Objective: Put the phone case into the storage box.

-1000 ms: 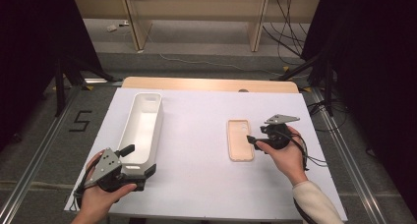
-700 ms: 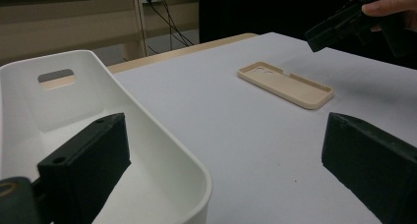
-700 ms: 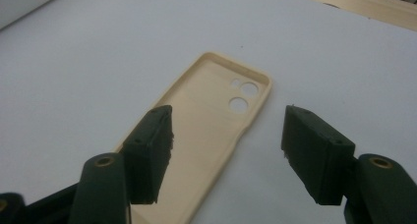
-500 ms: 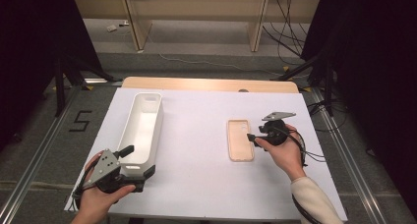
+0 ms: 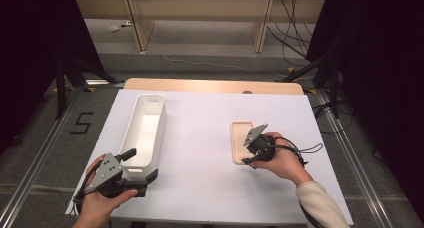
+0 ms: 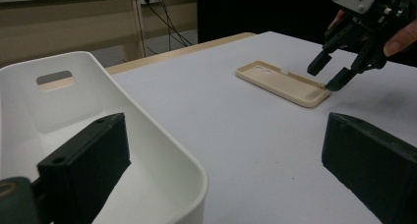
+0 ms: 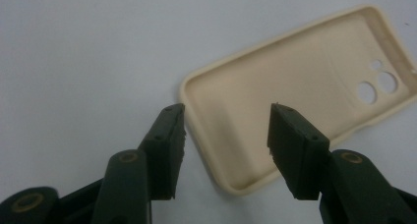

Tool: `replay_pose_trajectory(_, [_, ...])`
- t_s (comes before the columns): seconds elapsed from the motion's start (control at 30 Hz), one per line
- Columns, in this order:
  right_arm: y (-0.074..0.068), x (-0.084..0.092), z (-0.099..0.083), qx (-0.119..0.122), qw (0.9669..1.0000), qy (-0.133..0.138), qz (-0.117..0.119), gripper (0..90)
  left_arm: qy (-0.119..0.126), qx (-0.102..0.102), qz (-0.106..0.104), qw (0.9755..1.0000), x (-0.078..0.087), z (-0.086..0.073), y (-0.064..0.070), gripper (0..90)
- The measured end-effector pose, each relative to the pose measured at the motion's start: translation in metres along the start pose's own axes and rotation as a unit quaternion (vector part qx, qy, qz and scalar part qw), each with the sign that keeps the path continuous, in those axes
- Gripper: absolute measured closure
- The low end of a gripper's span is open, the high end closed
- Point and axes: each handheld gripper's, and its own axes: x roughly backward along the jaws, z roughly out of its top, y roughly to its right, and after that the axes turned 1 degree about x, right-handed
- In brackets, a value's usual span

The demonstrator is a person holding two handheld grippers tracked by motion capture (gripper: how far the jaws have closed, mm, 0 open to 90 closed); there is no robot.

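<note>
The bench (image 5: 210,138) carries a white sheet with a wooden strip along its far edge; a grey floor with cables and wooden frame legs lies beyond. A beige phone case (image 5: 241,141) lies open side up at right, long axis running near to far, camera holes at the far end. The right tool (image 5: 252,155), jaws apart, has moved down to straddle its near edge. The left tool (image 5: 141,168), jaws apart, straddles the near wall of the white bin (image 5: 145,130).
</note>
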Motion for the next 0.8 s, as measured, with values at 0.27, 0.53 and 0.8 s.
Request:
replay_pose_trajectory(0.27, [-0.005,-0.008,0.009,0.05,0.9974,-0.052,-0.005,50.7,-0.002,0.003,0.0,1.0,0.0,0.0,0.001,3.3])
replay_pose_trajectory(0.53, [-0.005,-0.013,0.016,0.072,0.9943,-0.078,-0.011,51.1,-0.006,0.004,0.001,1.0,0.0,0.0,0.001,3.3])
replay_pose_trajectory(0.8, [-0.005,-0.019,0.017,0.085,0.9906,-0.107,-0.002,53.2,-0.006,0.004,0.0,1.0,0.0,0.0,0.001,3.3])
